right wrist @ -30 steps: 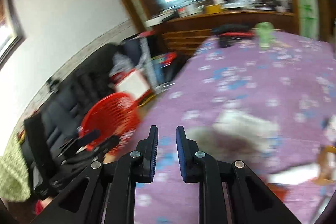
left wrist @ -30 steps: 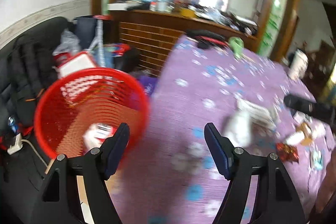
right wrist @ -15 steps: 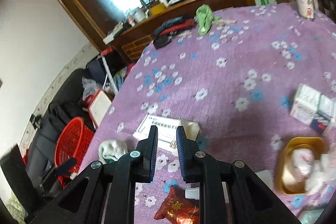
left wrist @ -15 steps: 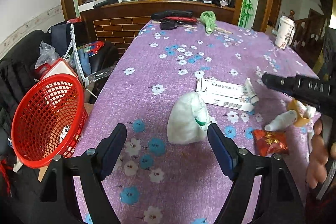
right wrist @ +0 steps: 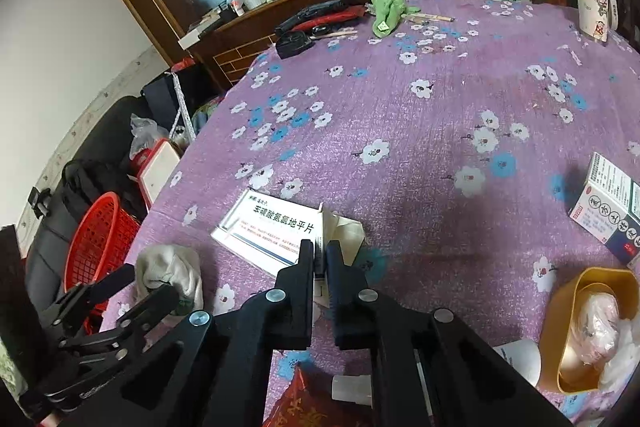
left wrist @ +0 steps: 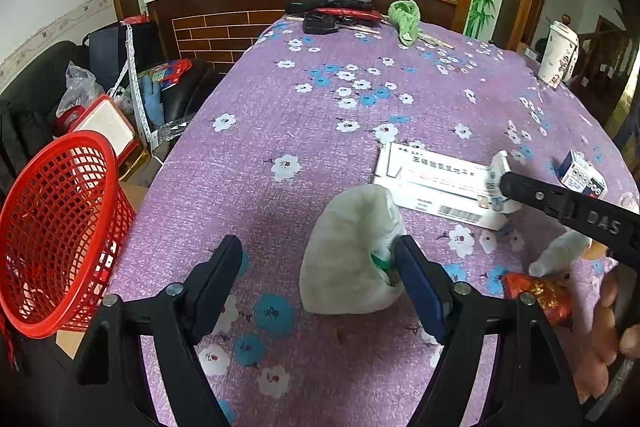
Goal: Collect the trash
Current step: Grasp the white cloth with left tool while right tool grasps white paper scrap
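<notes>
White bag [left wrist: 352,247]: crumpled on the purple tablecloth [left wrist: 320,115], touching your left claw's right finger.
Left gripper [left wrist: 320,263]: spread wide, bag inside the gap.
Right gripper [right wrist: 320,255]: nearly together, over the flat medicine box [right wrist: 272,227]; grip unclear.
Red basket [left wrist: 56,235]: off the table's left edge.

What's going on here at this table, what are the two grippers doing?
A person is clearing trash off a purple flowered tablecloth with two handheld grippers. The left gripper is open around a crumpled white plastic bag, not yet closed on it. The right gripper is nearly shut, and seems to pinch a small white tube lying on a flat white medicine box. A red mesh basket waits off the table's left edge.
</notes>
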### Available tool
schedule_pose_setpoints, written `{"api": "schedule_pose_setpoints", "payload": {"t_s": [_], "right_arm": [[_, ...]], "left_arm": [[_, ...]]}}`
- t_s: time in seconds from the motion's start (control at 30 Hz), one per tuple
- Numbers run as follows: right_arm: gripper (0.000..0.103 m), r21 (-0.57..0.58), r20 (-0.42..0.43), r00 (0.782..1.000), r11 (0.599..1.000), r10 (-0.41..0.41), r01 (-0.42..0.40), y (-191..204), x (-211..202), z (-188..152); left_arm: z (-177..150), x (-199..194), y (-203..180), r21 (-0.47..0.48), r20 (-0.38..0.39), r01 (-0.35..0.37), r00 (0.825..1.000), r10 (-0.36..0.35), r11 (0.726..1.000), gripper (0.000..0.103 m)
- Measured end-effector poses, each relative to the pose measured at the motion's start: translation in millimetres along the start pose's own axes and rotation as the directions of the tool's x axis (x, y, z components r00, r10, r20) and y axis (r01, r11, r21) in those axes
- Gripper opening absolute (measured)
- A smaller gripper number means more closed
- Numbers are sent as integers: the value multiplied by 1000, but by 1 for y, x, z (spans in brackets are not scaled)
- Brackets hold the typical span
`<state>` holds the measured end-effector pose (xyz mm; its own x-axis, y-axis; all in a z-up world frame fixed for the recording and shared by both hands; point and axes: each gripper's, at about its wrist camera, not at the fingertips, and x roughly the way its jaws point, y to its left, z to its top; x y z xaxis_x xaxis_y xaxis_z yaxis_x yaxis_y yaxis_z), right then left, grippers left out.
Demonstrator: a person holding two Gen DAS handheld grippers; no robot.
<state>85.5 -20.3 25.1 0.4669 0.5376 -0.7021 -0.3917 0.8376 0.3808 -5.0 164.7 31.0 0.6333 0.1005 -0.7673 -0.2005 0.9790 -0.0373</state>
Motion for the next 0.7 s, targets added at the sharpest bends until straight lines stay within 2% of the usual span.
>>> {"api": "schedule_pose_setpoints", "payload": {"t_s": [0.03, 0.07, 0.13, 0.23, 0.37, 0.53, 0.7], "right_arm": [[6, -8, 8, 1000, 1000, -3, 3, 1, -2, -1], [6, -12, 18, 1000, 1000, -3, 3, 3, -5, -1], [6, -26, 42, 999, 1000, 1, 0, 6, -12, -2], [6, -58, 100, 995, 998, 2, 4, 13, -27, -4], [6, -75, 153, 988, 997, 35, -23, 16, -43, -5], [6, -92, 190, 979, 994, 72, -55, 23, -55, -6], [6, -112, 202, 976, 992, 85, -63, 28, -58, -8]], "left_arm": [[0, 1, 1, -4, -2, 8, 1000, -8, 1000, 61], [0, 2, 2, -10, -3, 19, 1000, -19, 1000, 56], [0, 4, 1, -19, -8, 53, 999, -53, 998, 35], [-1, 2, -2, -16, 5, 53, 999, -53, 998, 28], [-6, -5, -3, -26, 25, 60, 998, -60, 998, 24], [-19, -30, -2, -55, 92, 67, 994, -61, 996, 24], [-27, -48, -10, -29, 130, 62, 990, -57, 998, 24]]}}
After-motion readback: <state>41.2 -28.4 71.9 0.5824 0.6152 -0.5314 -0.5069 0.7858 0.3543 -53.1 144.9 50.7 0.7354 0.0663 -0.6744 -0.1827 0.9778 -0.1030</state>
